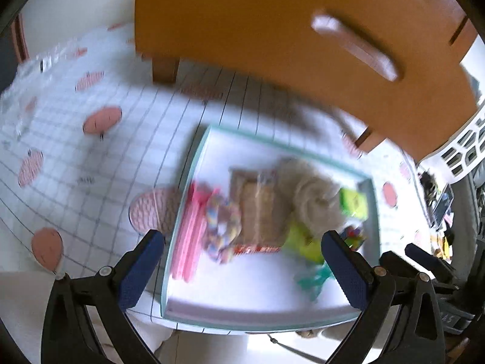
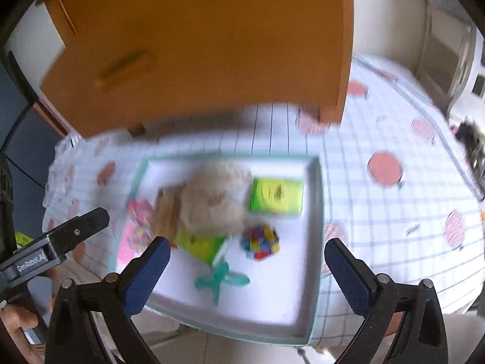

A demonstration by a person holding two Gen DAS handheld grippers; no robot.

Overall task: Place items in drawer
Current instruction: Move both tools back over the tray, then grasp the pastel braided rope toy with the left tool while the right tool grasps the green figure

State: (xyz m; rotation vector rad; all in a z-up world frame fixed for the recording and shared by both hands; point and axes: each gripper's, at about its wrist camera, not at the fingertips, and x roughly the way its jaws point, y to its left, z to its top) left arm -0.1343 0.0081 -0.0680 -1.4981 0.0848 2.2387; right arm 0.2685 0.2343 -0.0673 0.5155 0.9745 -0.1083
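A shallow white tray with a teal rim lies on the table and holds the items: a beige plush toy, a green packet, a woven brown piece, pink sticks, a multicoloured rope toy, a multicoloured cube and a teal toy. An orange wooden drawer cabinet with a handle stands behind. My left gripper and right gripper hover open above the tray's near edge, empty. Both views are blurred.
The table wears a white checked cloth with pink fruit prints. A white lattice basket sits at the far right. The left gripper's body and a hand show at the left of the right wrist view.
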